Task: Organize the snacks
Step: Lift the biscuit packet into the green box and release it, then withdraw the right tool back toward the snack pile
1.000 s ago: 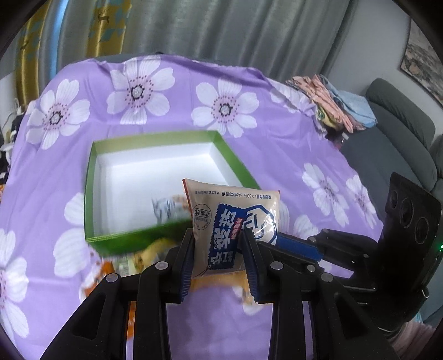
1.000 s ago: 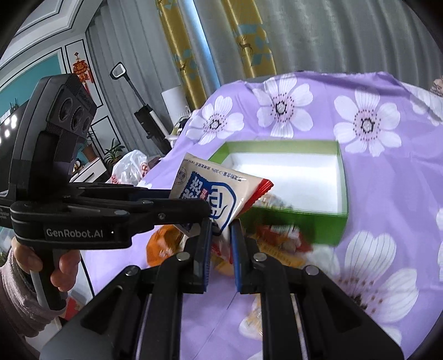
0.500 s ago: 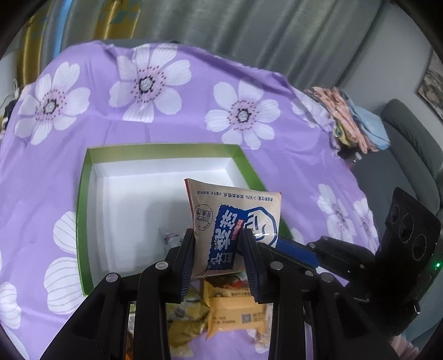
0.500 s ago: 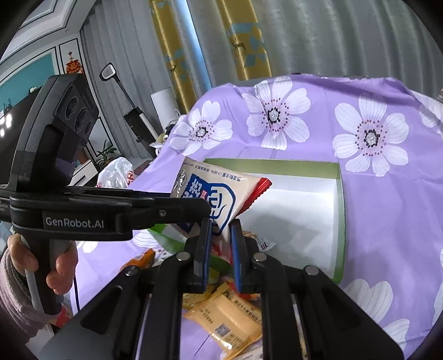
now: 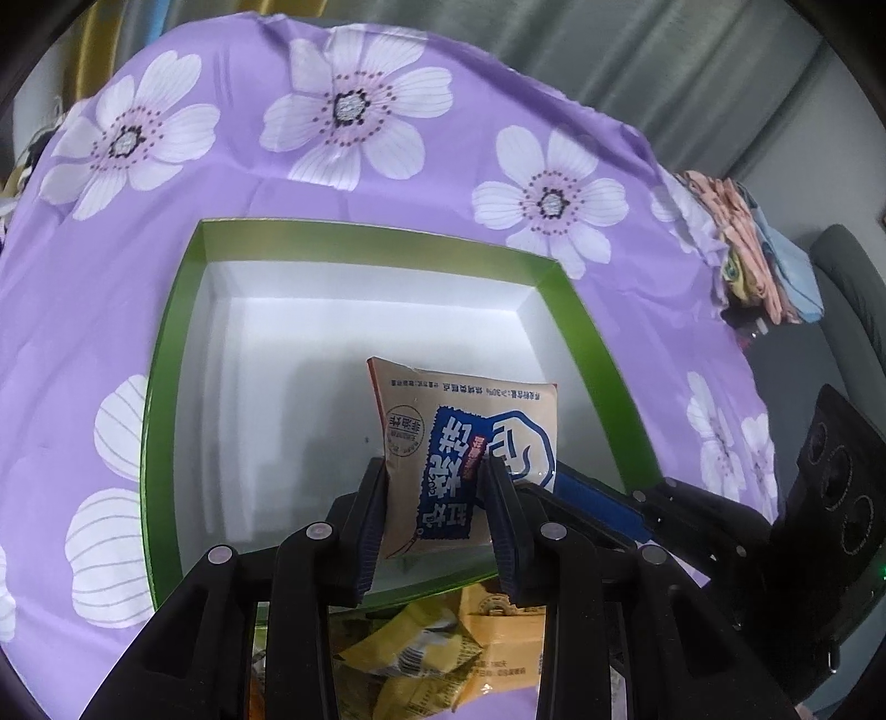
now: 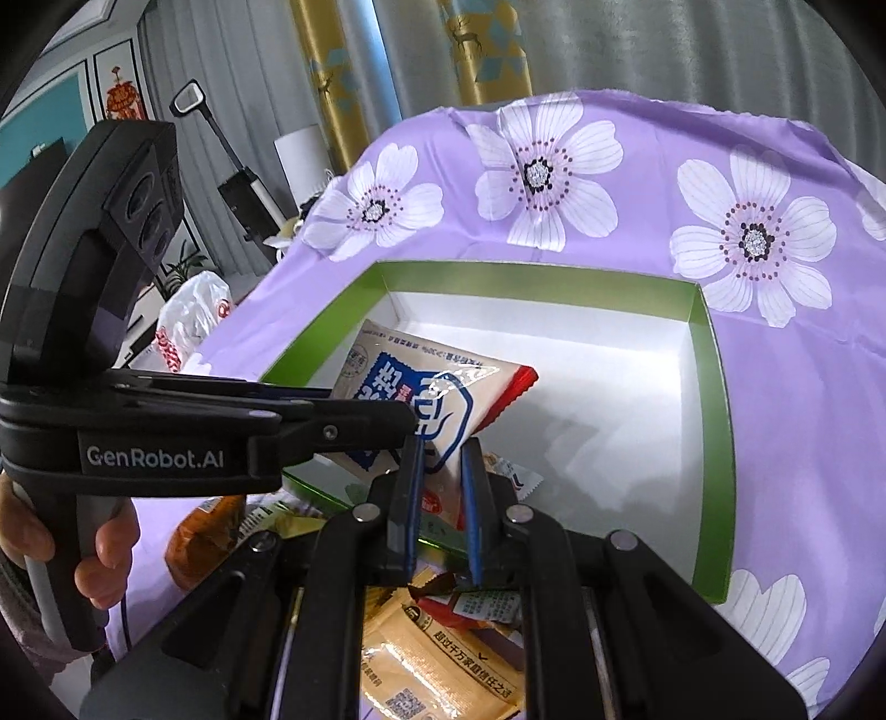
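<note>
Nearest to me, my left gripper (image 5: 437, 518) has its jaws clamped narrow on the lower edge of the beige and blue snack packet (image 5: 470, 443), the pads pressing its two sides. My right gripper (image 6: 440, 498) is pinched almost shut on the same packet, gripping a lower corner beside the red end. So the packet hangs upright between both tools, held over the near part of the green box (image 5: 166, 387); I cannot tell whether its bottom edge touches the white floor of the box.

Below my jaws, outside the box's near wall, loose snacks lie on the counter: a yellow wrapper (image 5: 410, 653) and an orange packet (image 6: 443, 664). In the right wrist view a hand (image 6: 105, 548) grips the left tool's handle.

Further out, the box sits open on the purple flowered cloth (image 5: 111, 310), its white inside mostly bare. Beyond the cloth's edge are folded clothes (image 5: 758, 249) and grey curtains (image 5: 609, 50).
</note>
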Motion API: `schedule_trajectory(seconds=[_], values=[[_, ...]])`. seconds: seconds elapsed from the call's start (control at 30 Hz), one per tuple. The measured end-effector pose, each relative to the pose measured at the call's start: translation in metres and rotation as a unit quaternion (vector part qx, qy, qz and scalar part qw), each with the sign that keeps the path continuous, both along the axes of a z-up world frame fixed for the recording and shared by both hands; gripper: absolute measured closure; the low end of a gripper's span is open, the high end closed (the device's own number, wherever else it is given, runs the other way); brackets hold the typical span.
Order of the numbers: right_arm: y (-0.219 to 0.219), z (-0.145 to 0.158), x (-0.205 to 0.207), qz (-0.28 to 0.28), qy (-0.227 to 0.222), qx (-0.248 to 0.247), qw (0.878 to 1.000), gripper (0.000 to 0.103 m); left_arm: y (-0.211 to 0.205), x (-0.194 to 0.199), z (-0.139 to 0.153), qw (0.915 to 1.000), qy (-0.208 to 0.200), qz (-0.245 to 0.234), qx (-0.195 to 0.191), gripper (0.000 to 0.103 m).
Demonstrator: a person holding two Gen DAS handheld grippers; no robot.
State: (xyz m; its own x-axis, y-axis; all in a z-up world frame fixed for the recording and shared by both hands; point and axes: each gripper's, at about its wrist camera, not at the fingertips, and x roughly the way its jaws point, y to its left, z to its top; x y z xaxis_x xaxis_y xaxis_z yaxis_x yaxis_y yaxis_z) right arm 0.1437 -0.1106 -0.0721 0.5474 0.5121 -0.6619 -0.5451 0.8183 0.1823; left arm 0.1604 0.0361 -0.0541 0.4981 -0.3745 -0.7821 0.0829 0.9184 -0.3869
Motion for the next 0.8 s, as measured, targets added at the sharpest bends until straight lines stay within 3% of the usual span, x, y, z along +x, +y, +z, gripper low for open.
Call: schedule_trajectory(seconds=[0.07,0.17,0.2,0.43,0.8], values=[[0.001,-0.001,0.001,-0.006,0.003,-0.005,1.0,0.086,0.003,0.001,-0.002,0.9999,0.005,0.01,0.007,0.067],[-0.004,-0.001,0.001,-0.016,0.007,0.003,1.0,0.083,0.009,0.0,-0.003,0.9995,0.01,0.025,0.019,0.042],[-0.007,0.001,-0.001,-0.02,0.005,0.008,1.0,0.08,0.013,-0.001,-0.003,0.9994,0.009,0.029,0.015,0.039],[-0.025,0.014,-0.021,-0.03,-0.01,0.028,0.999,0.062,0.027,-0.022,0.013,0.9989,-0.008,0.044,0.015,0.03],[-0.051,0.021,-0.075,-0.043,-0.008,0.047,0.998,0.05,0.007,-0.077,0.039,0.9982,-0.036,0.028,0.039,0.029]])
